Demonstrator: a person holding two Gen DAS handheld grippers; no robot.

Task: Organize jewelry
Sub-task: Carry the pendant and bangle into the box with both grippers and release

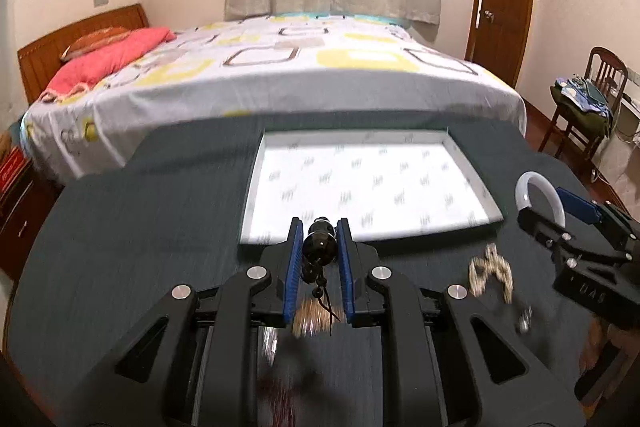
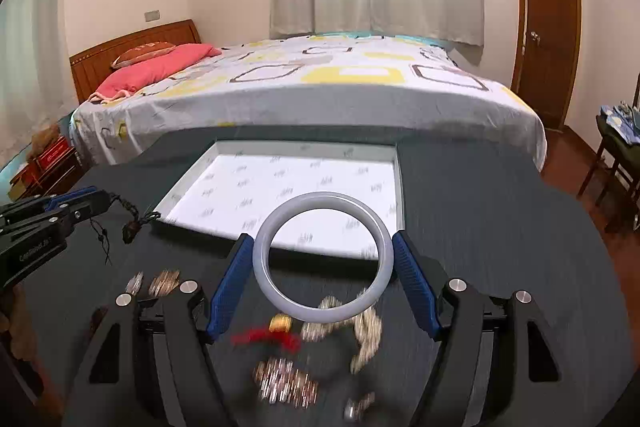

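Here, nearest me, several blurred jewelry pieces lie on one dark table [image 2: 500, 195]: a red cord charm [image 2: 268, 338], a gold chain [image 2: 362, 331] and a beaded bracelet [image 2: 286, 383]. My right gripper [image 2: 322, 259] stands wide, its two blue pads clasping one pale bangle [image 2: 322, 255]. My left gripper [image 1: 319, 243] is pinched nearly closed on one dark beaded pendant [image 1: 319, 245]. Beyond sits one white tray [image 2: 400, 183], then one bed [image 2: 320, 87].

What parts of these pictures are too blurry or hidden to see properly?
- Right wrist view: loose jewelry under the right gripper is motion-blurred.
- Left wrist view: the gold piece is blurred, partly behind a finger.
- Left wrist view: the white bangle is partly hidden by the right gripper.
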